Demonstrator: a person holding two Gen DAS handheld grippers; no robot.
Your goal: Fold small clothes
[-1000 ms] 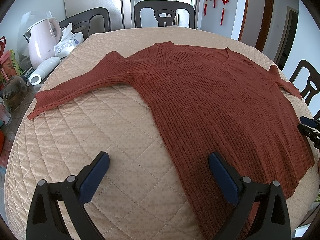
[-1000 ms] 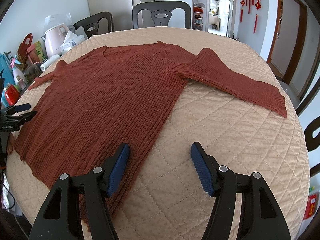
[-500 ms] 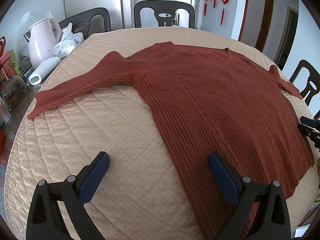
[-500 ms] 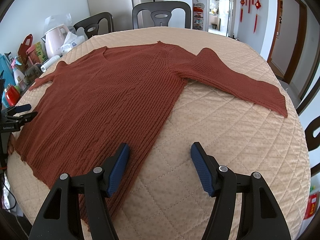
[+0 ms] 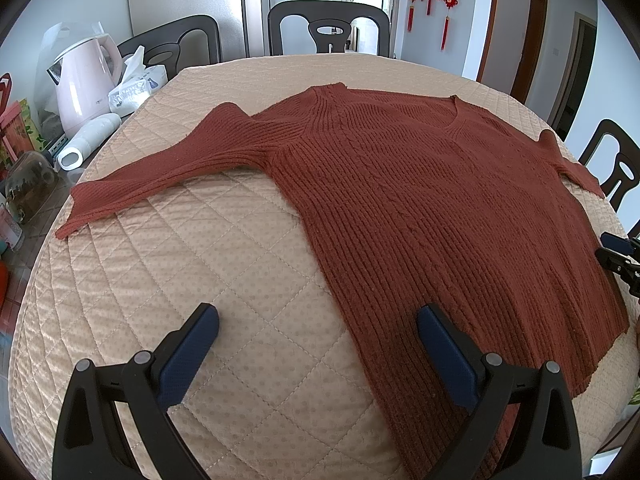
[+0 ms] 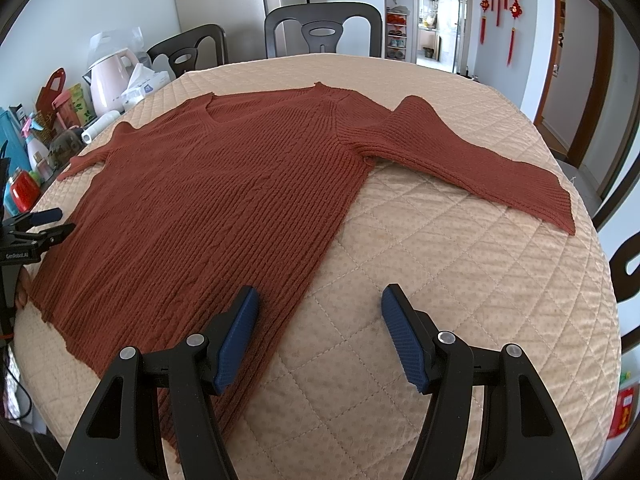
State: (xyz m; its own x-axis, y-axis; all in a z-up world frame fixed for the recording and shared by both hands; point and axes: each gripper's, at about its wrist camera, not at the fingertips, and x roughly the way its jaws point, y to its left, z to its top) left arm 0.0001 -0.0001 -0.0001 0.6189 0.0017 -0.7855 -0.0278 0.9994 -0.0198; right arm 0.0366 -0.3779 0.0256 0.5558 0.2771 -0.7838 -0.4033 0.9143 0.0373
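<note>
landmark = the rust-red ribbed sweater (image 5: 432, 216), lying flat and unfolded on the worktop (image 5: 168, 280), which has a quilted beige cover. v-neck at the far side, hem toward the cameras, both sleeves spread outward.

left wrist view, l to r: well left of the sweater, off the worktop edge, a pink kettle (image 5: 82, 80) w/ a white cylinder (image 5: 88, 142) lying just in front of it and a tissue pack (image 5: 138, 88) beside it. one sleeve (image 5: 160, 172) runs out left from the sweater body, cuff near the worktop's left rim. left gripper (image 5: 318, 334) hovers over the sweater's near-left hem corner; fingers (image 5: 192, 344) wide apart, clamped on nothing, one over bare quilt, the other over the knit. behind the sweater, a dark chair (image 5: 328, 26). at the sweater's right edge the right gripper's tips show, small.

right wrist view, l to r: left gripper (image 6: 44, 224) at the sweater's left edge. right gripper (image 6: 318, 328) hovers at the sweater's (image 6: 224, 208) near-right hem side; fingers (image 6: 404, 332) apart, holding nothing, left one over knit, right one over bare worktop (image 6: 460, 272). other sleeve (image 6: 480, 164) stretches right from the body, cuff near the worktop's right rim.
</note>
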